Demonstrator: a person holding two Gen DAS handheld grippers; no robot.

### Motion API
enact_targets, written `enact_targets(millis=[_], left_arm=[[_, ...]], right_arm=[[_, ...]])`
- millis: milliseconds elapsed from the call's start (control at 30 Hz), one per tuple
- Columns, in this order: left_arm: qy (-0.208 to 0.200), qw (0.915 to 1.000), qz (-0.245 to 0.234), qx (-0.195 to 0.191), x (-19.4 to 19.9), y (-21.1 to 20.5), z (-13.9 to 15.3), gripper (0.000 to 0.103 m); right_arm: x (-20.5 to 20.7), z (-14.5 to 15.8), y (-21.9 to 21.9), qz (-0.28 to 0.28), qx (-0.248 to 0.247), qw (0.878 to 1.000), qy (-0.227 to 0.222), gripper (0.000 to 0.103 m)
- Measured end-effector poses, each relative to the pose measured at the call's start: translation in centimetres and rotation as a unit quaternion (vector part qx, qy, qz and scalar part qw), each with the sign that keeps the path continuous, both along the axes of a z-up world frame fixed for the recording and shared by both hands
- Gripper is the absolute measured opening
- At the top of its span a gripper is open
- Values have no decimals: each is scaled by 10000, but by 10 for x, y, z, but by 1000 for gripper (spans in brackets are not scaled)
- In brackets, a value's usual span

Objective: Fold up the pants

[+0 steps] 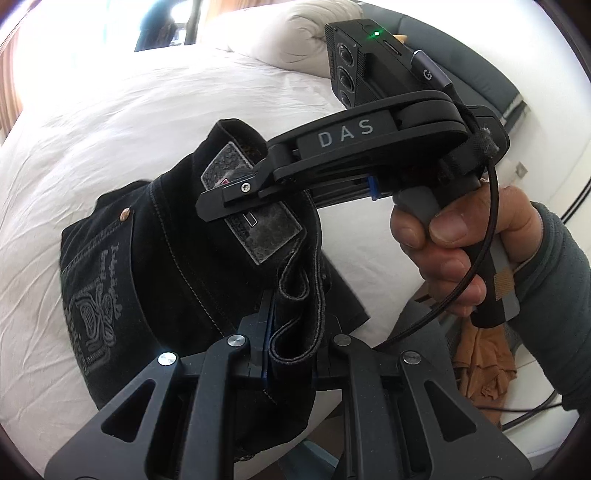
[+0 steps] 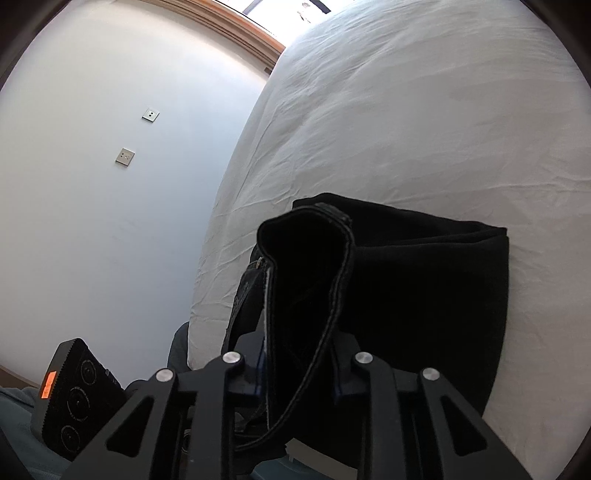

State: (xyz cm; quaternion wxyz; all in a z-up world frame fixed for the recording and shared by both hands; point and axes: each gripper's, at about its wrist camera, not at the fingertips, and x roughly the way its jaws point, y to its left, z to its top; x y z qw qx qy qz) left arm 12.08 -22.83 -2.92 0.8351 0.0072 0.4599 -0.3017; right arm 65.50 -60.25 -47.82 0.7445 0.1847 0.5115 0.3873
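Black jeans [image 1: 147, 266] with grey stitching, a copper rivet and a grey waist patch [image 1: 258, 225] lie partly folded on a white bed [image 1: 110, 122]. My left gripper [image 1: 291, 332] is shut on the waistband edge, lifted off the bed. My right gripper [image 1: 236, 199] shows in the left wrist view, held by a hand, its fingers clamped over the waistband by the patch. In the right wrist view the right gripper [image 2: 299, 369] is shut on the waistband loop [image 2: 314, 266]; the folded legs [image 2: 424, 295] lie beyond on the bed.
A pillow [image 1: 295, 29] lies at the head of the bed against a grey headboard [image 1: 461, 55]. The bed's edge runs beside a white wall with two sockets [image 2: 124, 156]. Tan cloth [image 1: 484, 369] and cables lie on the floor. The left gripper's camera block [image 2: 77, 398] shows low left.
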Motion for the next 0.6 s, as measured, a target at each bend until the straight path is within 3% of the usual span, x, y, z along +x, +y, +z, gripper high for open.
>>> enact_targets(millis=[200,467,500,600], left_arm=[[46,9995,-186,243,9,-35,-6,13],[294,9979,-204,533,28,-73,-38,15],[352,9976,-199,559,31,-78,-44,16],[485,9979,-245,359,31,-82,-50,39]], right_arm=[[3,0,-26,-105,-108,9998,-151,22],[23,-44,-52,-382,-46,9991,168,22],[26,-48,-54,-432,-41,9989,193,22],[38,-64,-55,-476,128,9981,379,22]])
